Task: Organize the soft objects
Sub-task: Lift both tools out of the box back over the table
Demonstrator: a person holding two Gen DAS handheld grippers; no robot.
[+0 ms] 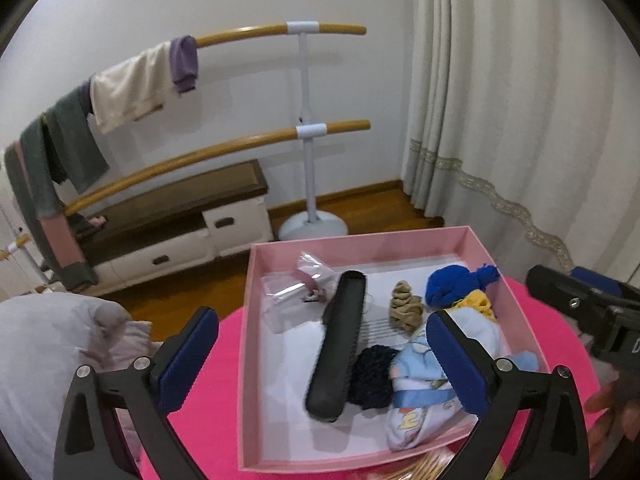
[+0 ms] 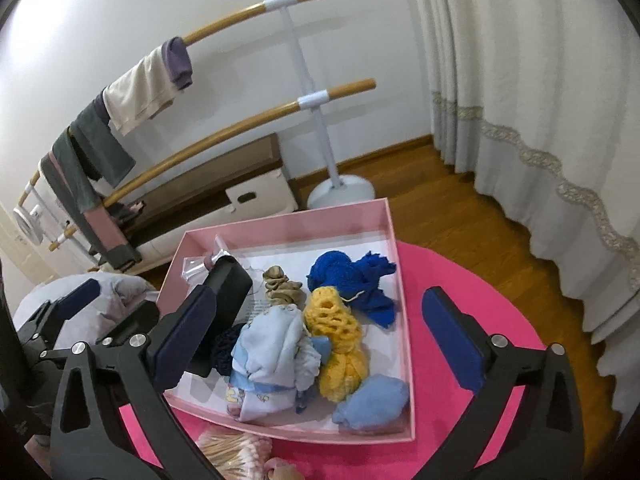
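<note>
A pink box (image 1: 256, 340) (image 2: 402, 280) sits on a round pink table (image 1: 218, 412) (image 2: 444, 280). It holds a royal blue knit (image 1: 448, 284) (image 2: 352, 280), a yellow knit (image 2: 340, 332), a pale blue printed cloth (image 1: 416, 384) (image 2: 272, 356), a light blue sock (image 2: 372, 404), a tan scrunchie (image 1: 406, 306) (image 2: 282, 288), a dark navy knit (image 1: 370, 376), a black comb case (image 1: 340, 344) and clear wrapping (image 1: 296, 288). My left gripper (image 1: 320, 360) is open above the box's near left. My right gripper (image 2: 320, 340) is open above the box.
A clothes rack (image 1: 304, 128) (image 2: 312, 100) with wooden bars stands behind, with cloths (image 1: 128, 84) draped on it. A low bench with drawers (image 1: 180, 224) stands by the wall. Curtains (image 1: 520, 100) hang at right. A grey cushion (image 1: 52, 352) lies at left. Cotton swabs (image 2: 232, 452) lie near the table's front.
</note>
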